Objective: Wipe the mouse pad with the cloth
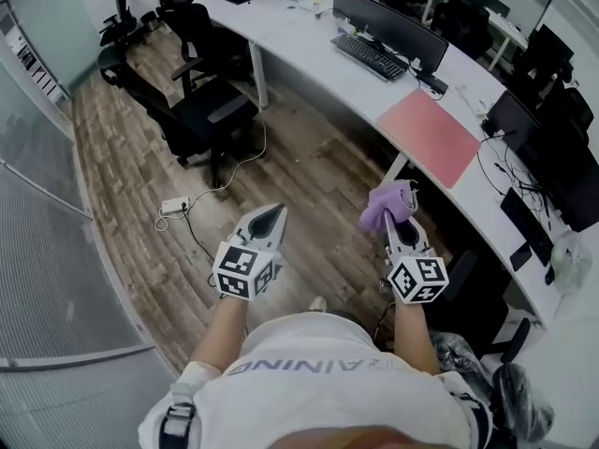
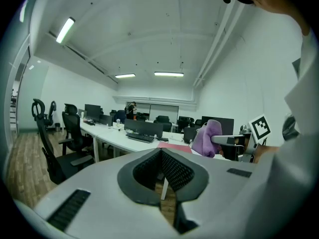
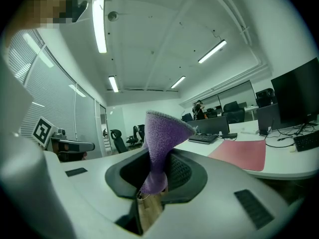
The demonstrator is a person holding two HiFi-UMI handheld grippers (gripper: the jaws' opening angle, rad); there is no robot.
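Both forearms reach forward from the body at about the same height, each hand hidden under its marker cube. On the left, the left gripper point(image 1: 273, 213) points ahead over the wooden floor point(image 1: 131, 185), well apart from the desk point(image 1: 318, 50); in its own view the jaws are pressed together and nothing is between them. On the right, the right gripper point(image 1: 401, 221) points toward the desk, and its jaws are clamped on the lower end of the purple cloth point(image 1: 387, 205). In the right gripper view the cloth point(image 3: 160, 138) rises out of the jaws along their direction, narrow where it is pinched and wider at its free end. It is in the air in front of the desk and touches nothing else. The pink mouse pad point(image 1: 429, 137) lies flat on the desk, near the front edge, with its long side along that edge, well apart from the cloth. Farther along the desk are a keyboard point(image 1: 370, 56) and a monitor point(image 1: 388, 26). A black chair point(image 1: 201, 110) stands before the desk.
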